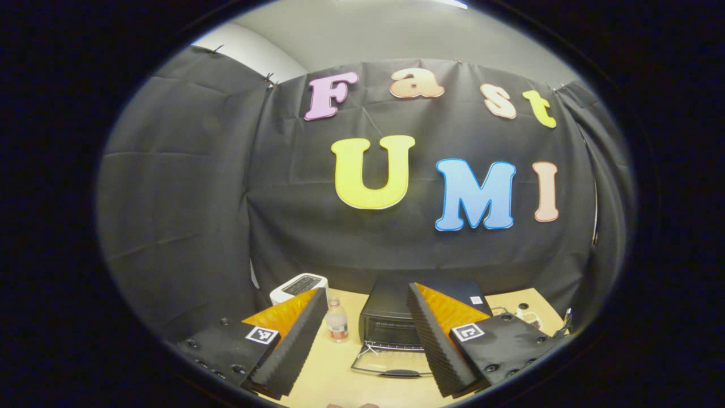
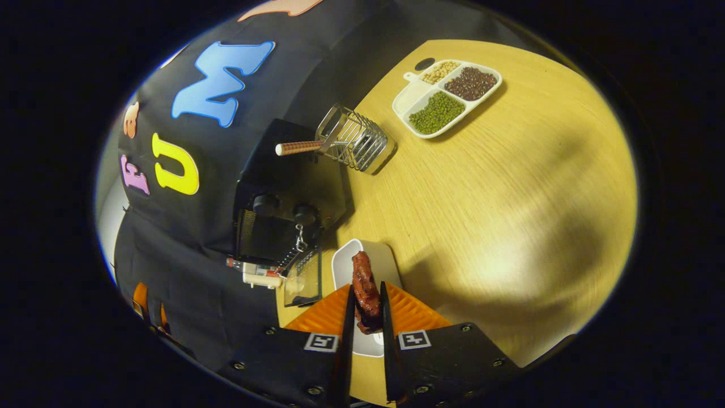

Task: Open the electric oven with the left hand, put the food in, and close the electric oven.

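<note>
Oven point(image 1: 391, 320) door point(image 1: 391, 362) already down flat toward the near edge of the wood-grain table point(image 2: 510, 198); step in hand looks like loading the food. Right gripper point(image 2: 367, 309) has its jaws narrowed onto the food point(image 2: 365, 289), a reddish-brown, glossy, lumpy strip of meat, just over a white rounded-rectangle plate point(image 2: 374, 260) that sits right of the open door. To do it well: keep the squeeze steady, since the glazed surface probably slips, lift clear of the plate rim, swing left and go in low over the glass door without knocking it. Left gripper point(image 1: 368, 334) hangs back near, jaws wide and holding nothing, ribbed foam pads facing in; good to keep it off the door till the food is in. Oven is a black metal box with two round knobs point(image 2: 266, 204). Wire basket point(image 2: 354, 141) with a wooden handle sits beside it; white divided tray point(image 2: 447, 96) of beans far right; white toaster point(image 1: 299, 286) and small clear bottle point(image 1: 337, 322) left of the oven.
</note>
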A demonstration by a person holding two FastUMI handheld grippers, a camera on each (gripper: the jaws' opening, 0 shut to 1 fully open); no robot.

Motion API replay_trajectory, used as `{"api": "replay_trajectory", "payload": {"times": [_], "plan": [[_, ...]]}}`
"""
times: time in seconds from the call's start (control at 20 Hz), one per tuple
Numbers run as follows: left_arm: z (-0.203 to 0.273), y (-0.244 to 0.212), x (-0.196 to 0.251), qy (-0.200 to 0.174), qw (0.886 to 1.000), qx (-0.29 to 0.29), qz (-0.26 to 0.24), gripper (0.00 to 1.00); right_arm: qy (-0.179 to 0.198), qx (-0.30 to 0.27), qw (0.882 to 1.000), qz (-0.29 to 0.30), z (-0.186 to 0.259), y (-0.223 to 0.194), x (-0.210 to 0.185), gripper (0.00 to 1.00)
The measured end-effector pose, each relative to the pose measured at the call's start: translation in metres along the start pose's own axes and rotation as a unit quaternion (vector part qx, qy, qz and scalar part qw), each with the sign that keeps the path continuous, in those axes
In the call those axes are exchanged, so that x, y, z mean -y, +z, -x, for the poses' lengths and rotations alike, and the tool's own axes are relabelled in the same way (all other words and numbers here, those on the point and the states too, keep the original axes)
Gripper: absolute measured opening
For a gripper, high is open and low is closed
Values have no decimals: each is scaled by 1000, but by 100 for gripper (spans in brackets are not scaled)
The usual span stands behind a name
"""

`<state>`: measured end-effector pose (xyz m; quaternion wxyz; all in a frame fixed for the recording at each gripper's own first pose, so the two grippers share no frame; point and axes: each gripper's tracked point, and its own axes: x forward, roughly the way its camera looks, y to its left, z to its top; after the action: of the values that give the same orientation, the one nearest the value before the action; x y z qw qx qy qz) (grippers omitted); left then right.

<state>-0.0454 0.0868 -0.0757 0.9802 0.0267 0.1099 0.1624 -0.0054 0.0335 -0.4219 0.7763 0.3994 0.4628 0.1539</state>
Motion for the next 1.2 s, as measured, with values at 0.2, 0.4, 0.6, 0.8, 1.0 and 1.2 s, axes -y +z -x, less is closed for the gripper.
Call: {"api": "replay_trajectory", "payload": {"times": [0.2,0.4,0.6,0.8,1.0,1.2], "plan": [[-9,9,8,-20,1000,8,0,99,-5,6,1000,-6,4,9,-1,12],[-19,15,12,-57,998,14,15,99,11,37,999,-21,24,20,-24,13],[-35,12,8,-84,996,23,12,99,35,79,996,-19,56,28,-62,12],[-47,15,13,-122,992,28,20,99,63,124,990,-27,77,33,-105,12],[-54,19,7,-146,988,37,19,96,74,140,987,-27,74,28,-135,12],[-50,26,-9,-150,987,51,9,99,90,130,987,-17,57,16,-165,12]]}}
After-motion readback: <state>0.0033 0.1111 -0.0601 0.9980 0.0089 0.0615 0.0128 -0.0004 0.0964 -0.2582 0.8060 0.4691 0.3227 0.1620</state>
